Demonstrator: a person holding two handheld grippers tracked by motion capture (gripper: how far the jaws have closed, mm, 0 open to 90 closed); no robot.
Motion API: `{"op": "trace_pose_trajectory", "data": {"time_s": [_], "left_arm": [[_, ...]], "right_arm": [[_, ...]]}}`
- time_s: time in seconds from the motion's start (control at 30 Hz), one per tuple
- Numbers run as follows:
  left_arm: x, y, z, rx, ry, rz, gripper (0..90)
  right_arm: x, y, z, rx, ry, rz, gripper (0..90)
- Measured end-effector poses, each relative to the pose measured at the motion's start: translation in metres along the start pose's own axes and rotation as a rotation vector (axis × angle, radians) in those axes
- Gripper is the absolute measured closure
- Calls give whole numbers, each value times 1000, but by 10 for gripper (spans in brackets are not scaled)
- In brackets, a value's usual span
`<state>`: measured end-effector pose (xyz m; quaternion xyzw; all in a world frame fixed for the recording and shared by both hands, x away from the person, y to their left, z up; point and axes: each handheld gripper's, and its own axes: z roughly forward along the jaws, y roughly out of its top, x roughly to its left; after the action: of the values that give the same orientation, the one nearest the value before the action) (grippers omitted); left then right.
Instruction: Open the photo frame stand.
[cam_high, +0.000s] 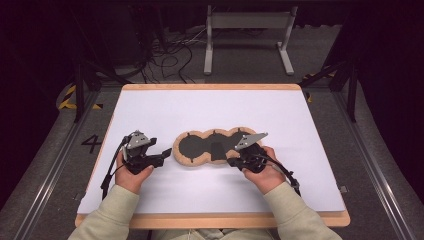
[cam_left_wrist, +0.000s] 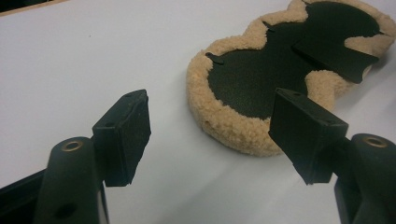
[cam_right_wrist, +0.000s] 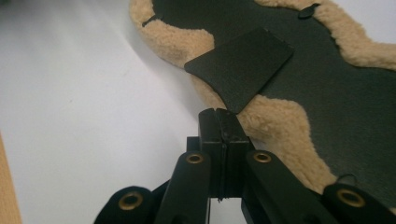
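Note:
A three-lobed pad (cam_high: 195, 146) with a black face and a tan fleece rim lies on the white table top; it is also in the left gripper view (cam_left_wrist: 252, 79) and the right gripper view (cam_right_wrist: 355, 93). A loose black flap (cam_high: 218, 151) (cam_left_wrist: 334, 53) (cam_right_wrist: 243, 65) stands up off its near edge. My right gripper (cam_high: 231, 161) (cam_right_wrist: 219, 116) is shut, its tips pinching the flap's near corner. My left gripper (cam_high: 165, 156) (cam_left_wrist: 217, 135) is open just left of the pad, with nothing between its pads (cam_left_wrist: 126, 135).
The white table top (cam_high: 200, 110) has a wooden border (cam_high: 210, 220). Behind the table a grey metal stand (cam_high: 247, 20) and loose cables (cam_high: 165, 55) lie on the floor. Bare white surface extends beyond and to both sides of the pad.

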<state>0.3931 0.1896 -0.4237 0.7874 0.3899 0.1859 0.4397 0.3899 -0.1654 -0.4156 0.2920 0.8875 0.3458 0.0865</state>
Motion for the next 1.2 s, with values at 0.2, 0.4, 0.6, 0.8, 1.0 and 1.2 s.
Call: {"op": "trace_pose_trajectory", "data": {"time_s": [0.2, 0.4, 0.6, 0.8, 1.0, 1.2], "left_arm": [[0, 0, 0, 0, 0, 3, 295], [0, 0, 1, 1, 0, 5, 295], [0, 0, 1, 4, 0, 5, 294], [0, 0, 1, 6, 1, 5, 294], [0, 0, 1, 5, 0, 9, 294], [-1, 0, 3, 12, -6, 11, 294]], "right_arm": [[3, 0, 13, 52, 2, -3, 900], [0, -2, 20, 70, 3, 6, 900], [-3, -1, 22, 69, -1, 25, 900], [-5, 0, 21, 60, -1, 26, 900], [-4, 2, 18, 40, -8, 20, 900], [-4, 6, 11, -8, -15, 24, 900]]}}
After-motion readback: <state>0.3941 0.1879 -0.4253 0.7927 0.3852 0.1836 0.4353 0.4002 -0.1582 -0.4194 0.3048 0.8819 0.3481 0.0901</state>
